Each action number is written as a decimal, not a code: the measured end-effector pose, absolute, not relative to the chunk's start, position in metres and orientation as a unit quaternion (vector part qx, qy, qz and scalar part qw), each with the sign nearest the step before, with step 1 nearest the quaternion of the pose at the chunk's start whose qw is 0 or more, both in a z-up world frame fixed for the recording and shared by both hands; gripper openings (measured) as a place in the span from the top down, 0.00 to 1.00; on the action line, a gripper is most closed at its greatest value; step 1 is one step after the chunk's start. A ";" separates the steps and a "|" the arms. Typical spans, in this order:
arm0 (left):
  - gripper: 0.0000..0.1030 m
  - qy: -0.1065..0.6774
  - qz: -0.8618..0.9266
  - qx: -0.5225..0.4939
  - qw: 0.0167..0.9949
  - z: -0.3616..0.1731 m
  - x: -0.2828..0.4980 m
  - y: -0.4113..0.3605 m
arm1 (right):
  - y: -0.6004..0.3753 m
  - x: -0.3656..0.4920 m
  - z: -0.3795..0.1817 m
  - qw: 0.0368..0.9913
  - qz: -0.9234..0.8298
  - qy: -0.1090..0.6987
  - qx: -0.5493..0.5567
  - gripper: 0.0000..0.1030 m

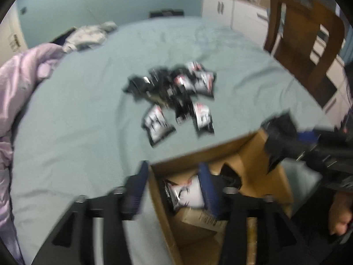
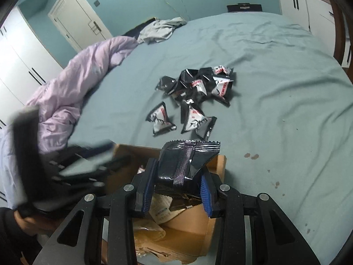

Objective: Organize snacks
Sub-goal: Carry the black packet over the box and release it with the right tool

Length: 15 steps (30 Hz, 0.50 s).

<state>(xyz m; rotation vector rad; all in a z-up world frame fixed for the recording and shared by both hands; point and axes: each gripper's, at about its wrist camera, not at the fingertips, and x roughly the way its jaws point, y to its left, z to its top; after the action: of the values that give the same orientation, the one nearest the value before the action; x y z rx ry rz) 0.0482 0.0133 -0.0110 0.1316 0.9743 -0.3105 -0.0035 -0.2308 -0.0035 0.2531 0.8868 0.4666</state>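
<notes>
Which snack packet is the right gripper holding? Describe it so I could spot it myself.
Start at the open brown cardboard box at the near edge of the blue-green bed sheet. Just above it, the right gripper clamps a glossy black foil packet. Unlike the scattered packets, it shows only its plain back with a ribbed seam.

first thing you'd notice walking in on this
The black snack packet clamped in the right gripper, held over the open cardboard box at the near edge of the bed. Behind it, a loose pile of black-and-white snack packets lies mid-bed, with a lilac duvet bunched at the left. The left gripper hangs open over the box, above a white packet inside.
</notes>
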 end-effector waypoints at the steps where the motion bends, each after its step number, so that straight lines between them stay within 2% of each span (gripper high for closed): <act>1: 0.20 0.447 -0.138 0.054 0.882 0.002 0.045 0.019 | -0.230 -0.003 -0.002 0.868 0.224 0.425 0.122 0.66; 5: 0.15 0.429 -0.102 0.055 0.896 0.024 0.041 0.036 | -0.220 -0.003 0.000 0.866 0.234 0.429 0.107 0.66; 10: 0.14 0.475 -0.047 0.090 0.874 0.013 0.046 0.054 | -0.191 -0.001 -0.003 0.858 0.259 0.438 0.066 0.66; 15: 0.14 0.505 -0.049 0.038 0.861 0.000 0.055 0.071 | -0.159 0.020 -0.023 0.837 0.264 0.478 0.035 0.66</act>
<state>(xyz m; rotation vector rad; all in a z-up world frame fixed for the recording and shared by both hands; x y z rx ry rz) 0.0549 0.0713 0.0000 0.0796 1.0607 -0.1033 0.0198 -0.1594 -0.0233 0.0735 1.0121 0.5583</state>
